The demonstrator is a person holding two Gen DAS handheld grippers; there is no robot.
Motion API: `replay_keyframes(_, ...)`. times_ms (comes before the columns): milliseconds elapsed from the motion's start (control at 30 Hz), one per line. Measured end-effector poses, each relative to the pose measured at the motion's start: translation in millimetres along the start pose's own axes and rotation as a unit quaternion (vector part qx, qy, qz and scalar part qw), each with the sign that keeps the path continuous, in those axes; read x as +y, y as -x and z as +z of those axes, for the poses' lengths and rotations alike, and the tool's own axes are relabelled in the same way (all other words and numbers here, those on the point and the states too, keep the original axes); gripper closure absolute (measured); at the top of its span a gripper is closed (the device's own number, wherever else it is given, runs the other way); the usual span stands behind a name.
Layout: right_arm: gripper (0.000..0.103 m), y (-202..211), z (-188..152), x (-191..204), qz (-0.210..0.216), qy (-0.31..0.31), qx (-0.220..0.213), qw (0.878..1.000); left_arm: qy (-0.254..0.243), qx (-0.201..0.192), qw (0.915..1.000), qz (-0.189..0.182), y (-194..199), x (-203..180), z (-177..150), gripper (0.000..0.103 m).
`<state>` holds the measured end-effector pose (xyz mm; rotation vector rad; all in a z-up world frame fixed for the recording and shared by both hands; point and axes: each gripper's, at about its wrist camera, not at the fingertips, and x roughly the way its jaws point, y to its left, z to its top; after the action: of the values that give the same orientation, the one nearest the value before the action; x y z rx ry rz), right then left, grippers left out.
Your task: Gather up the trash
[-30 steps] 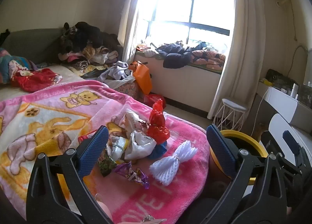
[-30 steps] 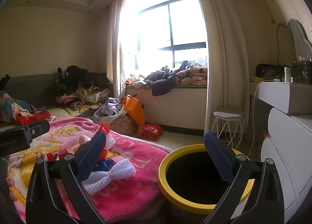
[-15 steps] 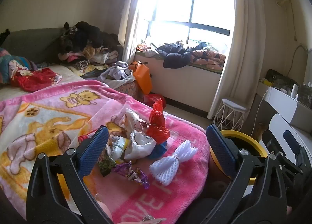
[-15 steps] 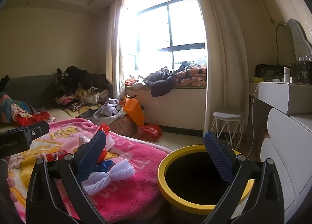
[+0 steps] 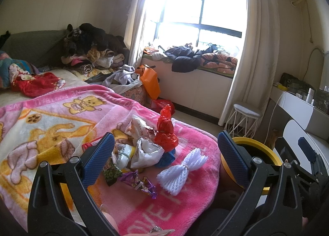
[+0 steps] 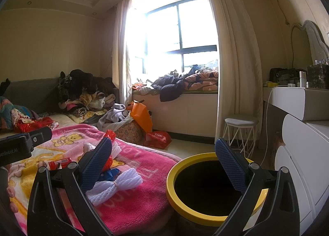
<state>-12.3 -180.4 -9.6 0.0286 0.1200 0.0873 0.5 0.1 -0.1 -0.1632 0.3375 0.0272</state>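
A heap of trash lies on the pink blanket [image 5: 51, 116]: a red plastic bag [image 5: 165, 131], a white plastic bag [image 5: 147, 151], a white foam net [image 5: 182, 169], a purple wrapper [image 5: 137, 182]. My left gripper [image 5: 164, 155] is open and empty, hovering just short of the heap. My right gripper [image 6: 163, 166] is open and empty, above the bed's corner and the yellow-rimmed bin [image 6: 174, 190]. The bin's rim [image 5: 267, 151] also shows in the left wrist view, beside the bed. The foam net [image 6: 115, 184] lies near the right gripper's left finger.
A white stool [image 6: 240, 129] stands by the curtain. A white dresser [image 6: 304, 153] is on the right. Piles of clothes [image 5: 92, 50] sit at the bed's far end and on the window seat [image 5: 195, 59]. An orange bag [image 5: 150, 83] and a red bag [image 6: 158, 138] lie on the floor.
Both grippers stay open and nearly still. The right wrist view has drifted slightly; the trash has not moved.
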Motion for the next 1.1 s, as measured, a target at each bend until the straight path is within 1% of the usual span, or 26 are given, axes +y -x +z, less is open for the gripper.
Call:
replay_keyframes(900,0.005,-2,-1,2,0.001,0.000,0.002,1.000,-0.001,0.001,1.0000,-0.001,0,0,0,0.011)
replay_keyframes(1067,0.005,-3,-3,2,0.004,0.000,0.004,1.000,0.000,0.007,0.9999,-0.008,-3,-6,2,0.011)
replay_keyframes(1100,0.005,-3,-4,2,0.005,0.001,0.004,1.000,0.001,0.008,0.9999,-0.009,-10,-2,1,0.011)
